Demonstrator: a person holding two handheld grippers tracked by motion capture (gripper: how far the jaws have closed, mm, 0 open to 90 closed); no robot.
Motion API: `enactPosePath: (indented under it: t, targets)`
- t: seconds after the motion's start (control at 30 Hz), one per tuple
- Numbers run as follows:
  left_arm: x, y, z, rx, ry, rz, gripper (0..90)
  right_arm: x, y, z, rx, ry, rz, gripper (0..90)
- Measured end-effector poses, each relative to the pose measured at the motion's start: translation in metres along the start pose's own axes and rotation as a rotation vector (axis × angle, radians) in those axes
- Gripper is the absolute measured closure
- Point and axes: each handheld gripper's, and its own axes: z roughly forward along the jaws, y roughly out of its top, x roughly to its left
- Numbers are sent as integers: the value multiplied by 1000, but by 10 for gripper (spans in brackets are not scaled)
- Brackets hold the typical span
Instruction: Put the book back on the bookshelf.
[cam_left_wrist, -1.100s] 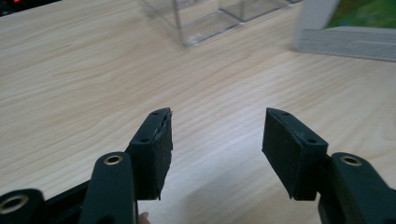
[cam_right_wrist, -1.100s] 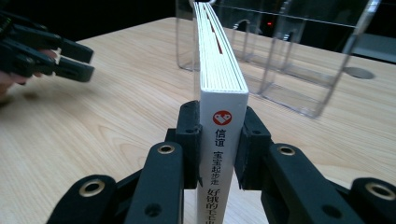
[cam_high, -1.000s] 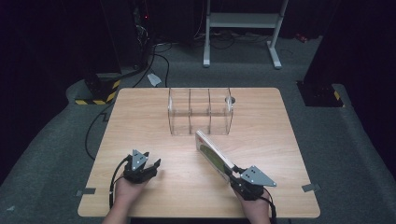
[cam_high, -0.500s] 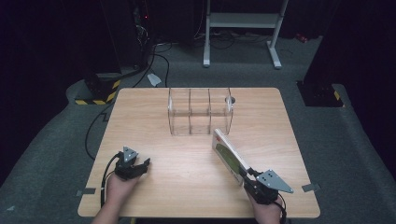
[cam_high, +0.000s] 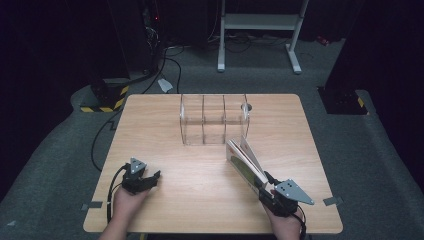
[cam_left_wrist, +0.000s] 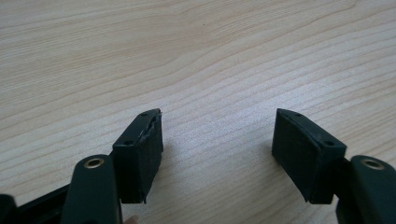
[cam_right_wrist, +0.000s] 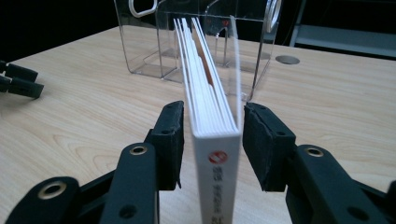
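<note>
- Holding book (cam_right_wrist: 212, 140) by its spine end, right gripper (cam_right_wrist: 211, 140) jaws barely pinching: may slip or fan open.
- Nearing clear organizer (cam_high: 214, 119): could snag its wall.
- Resting on tabletop (cam_high: 200, 180), left gripper (cam_left_wrist: 217, 140) jaws wide, empty.

In the high view the tabletop (cam_high: 165, 135) lies bare across its whole left half and along the lower middle, between the left gripper (cam_high: 150, 179) and the right gripper (cam_high: 266, 186). The clear organizer (cam_high: 212, 119) stands at upper centre and blocks the way there. The book (cam_high: 246, 162) slants from the right gripper up to the organizer's right front corner, closing that gap. Bare wood runs right of the book to the table edge.
</note>
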Motion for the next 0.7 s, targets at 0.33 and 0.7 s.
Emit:
enactPosePath:
  t: [0.33, 0.7]
  targets:
    - [0, 0, 0, 2, -18, -8, 334, 4, 4, 7, 20, -44, -14, 586]
    - [-1, -1, 0, 4, -27, -14, 334, 6, 6, 5, 18, -21, 19, 709]
